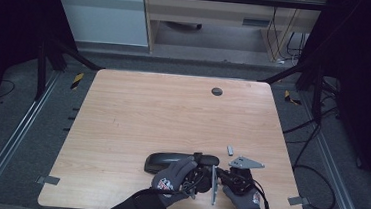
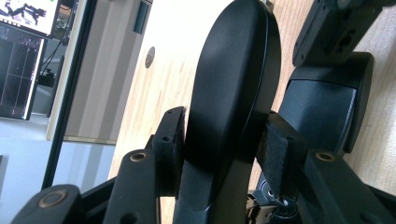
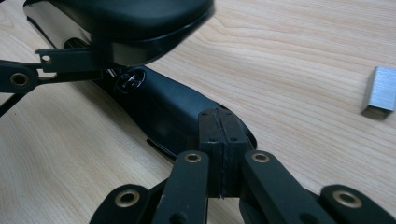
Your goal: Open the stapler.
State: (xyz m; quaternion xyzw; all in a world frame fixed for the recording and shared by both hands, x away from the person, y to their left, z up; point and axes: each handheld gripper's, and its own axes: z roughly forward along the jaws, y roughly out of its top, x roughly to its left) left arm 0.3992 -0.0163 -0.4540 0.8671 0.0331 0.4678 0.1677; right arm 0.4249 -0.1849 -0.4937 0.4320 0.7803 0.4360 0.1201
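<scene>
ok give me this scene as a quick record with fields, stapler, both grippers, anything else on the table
stapler: black stapler on the wooden table, near the front edge, its top arm swung up off the base
left gripper: left gripper shut on the raised top arm, pads on either side of it
right gripper: right gripper with jaws shut together, tips at the end of the base
loose item: strip of staples lying on the table to the right of the stapler, untouched
table hole: round grommet near the far edge
</scene>
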